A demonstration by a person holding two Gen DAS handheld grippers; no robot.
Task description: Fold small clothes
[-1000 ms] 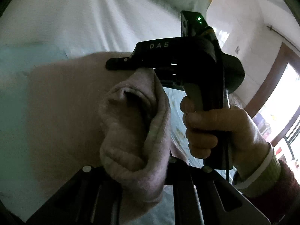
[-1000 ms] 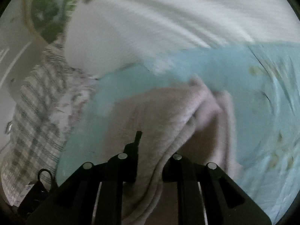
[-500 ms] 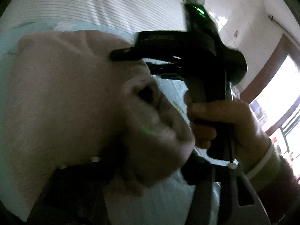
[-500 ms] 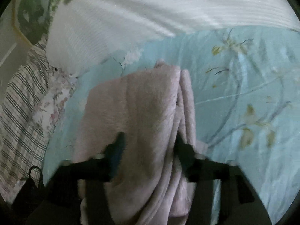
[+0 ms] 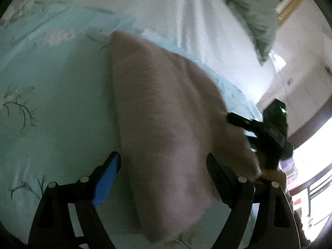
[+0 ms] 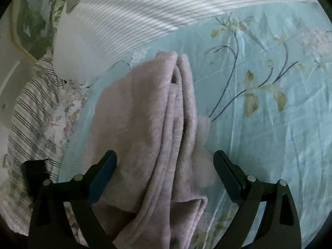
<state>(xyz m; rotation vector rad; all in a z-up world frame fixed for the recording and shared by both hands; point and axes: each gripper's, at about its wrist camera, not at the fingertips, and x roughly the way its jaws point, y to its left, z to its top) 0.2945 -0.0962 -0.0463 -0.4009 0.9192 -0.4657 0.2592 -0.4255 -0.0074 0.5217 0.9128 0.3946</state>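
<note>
A pale pink fleece garment (image 5: 166, 128) lies folded on the light blue floral bedsheet (image 5: 51, 103). In the right wrist view the garment (image 6: 149, 128) shows several stacked folded layers with the edges facing me. My left gripper (image 5: 162, 162) is open, its jaws spread either side of the garment's near end. My right gripper (image 6: 165, 161) is open too, its jaws straddling the garment. The right gripper's body also shows in the left wrist view (image 5: 267, 132), at the garment's right edge.
A white striped quilt (image 6: 145, 12) lies beyond the garment. A plaid cloth (image 6: 31, 112) and a floral cloth (image 6: 62, 116) lie at the left in the right wrist view. A grey-green pillow (image 5: 249, 16) sits at the back, with a window (image 5: 311, 176) at the right.
Both grippers have opened and let go of the pink garment, which now lies folded flat on the sheet. The left gripper has pulled back from the right one.
</note>
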